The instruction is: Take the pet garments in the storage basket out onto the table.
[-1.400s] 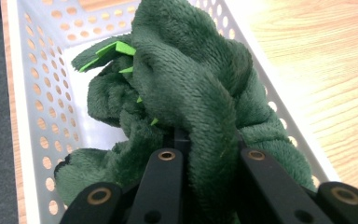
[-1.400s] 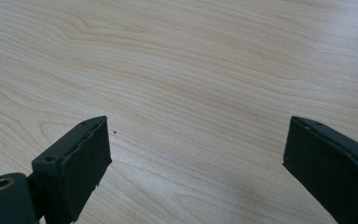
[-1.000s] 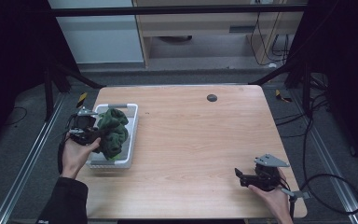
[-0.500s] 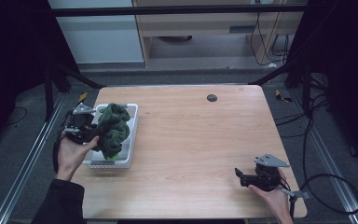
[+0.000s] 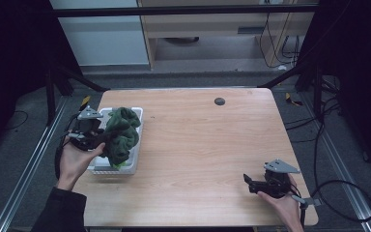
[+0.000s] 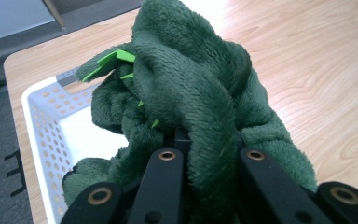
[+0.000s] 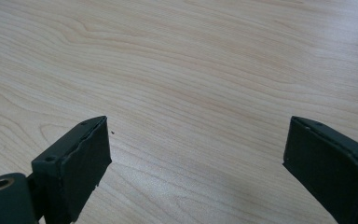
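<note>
Grippers: two, left gripper (image 5: 102,139) and right gripper (image 5: 249,182) | Hands: two | Green plush toys (image 5: 121,133): one | White perforated baskets (image 5: 125,166): one | Wooden tables (image 5: 198,140): one | Small dark round spots on the tabletop (image 5: 219,101): one, possibly a hole

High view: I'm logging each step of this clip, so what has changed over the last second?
The left gripper, shut on the green plush toy, has lifted it up out of the white basket, so the toy now hangs above the basket. The right gripper stayed open and still at the table's near right corner.
</note>
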`<action>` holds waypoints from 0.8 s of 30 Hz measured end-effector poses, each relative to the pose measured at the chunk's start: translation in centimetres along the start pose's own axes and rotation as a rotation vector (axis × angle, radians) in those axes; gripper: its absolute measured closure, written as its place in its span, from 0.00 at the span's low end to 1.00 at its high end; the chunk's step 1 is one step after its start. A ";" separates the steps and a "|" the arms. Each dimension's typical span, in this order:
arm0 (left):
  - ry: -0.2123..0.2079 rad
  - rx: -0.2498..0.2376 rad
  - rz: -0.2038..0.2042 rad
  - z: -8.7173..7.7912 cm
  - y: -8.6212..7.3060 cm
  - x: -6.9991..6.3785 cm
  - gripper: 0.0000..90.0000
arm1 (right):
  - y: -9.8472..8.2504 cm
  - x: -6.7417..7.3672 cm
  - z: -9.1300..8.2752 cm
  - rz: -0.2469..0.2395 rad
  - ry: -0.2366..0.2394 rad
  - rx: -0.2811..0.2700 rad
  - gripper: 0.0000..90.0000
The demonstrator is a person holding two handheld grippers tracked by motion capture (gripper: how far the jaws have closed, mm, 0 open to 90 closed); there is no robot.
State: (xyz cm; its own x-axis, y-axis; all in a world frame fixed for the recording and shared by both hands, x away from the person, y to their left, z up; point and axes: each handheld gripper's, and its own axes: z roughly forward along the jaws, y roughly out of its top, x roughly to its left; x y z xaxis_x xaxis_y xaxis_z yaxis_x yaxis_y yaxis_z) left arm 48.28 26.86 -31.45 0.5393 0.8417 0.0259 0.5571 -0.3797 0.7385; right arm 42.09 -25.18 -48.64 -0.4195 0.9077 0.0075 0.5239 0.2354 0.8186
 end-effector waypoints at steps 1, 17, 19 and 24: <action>-0.003 0.001 0.009 0.0 0.1 -0.2 0.93 | 0.0 0.0 0.0 0.000 0.000 -0.001 0.08; -0.075 0.009 0.121 0.1 1.3 -3.9 0.93 | 0.0 -0.1 -0.1 -0.006 -0.006 -0.009 0.08; -0.081 0.008 0.128 0.1 1.5 -4.4 0.93 | 0.1 -0.1 -0.1 -0.006 -0.006 -0.010 0.08; -0.104 0.018 0.155 0.6 1.7 -5.3 0.93 | 0.1 -0.1 -0.2 -0.001 -0.007 -0.013 0.08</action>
State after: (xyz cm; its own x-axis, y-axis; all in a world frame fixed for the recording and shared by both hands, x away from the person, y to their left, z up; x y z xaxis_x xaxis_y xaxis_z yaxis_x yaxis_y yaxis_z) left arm 46.79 21.54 -30.74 0.6817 0.7284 0.0681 0.4726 -0.5096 0.7190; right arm 42.02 -25.29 -48.47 -0.4149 0.9099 0.0028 0.5141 0.2318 0.8258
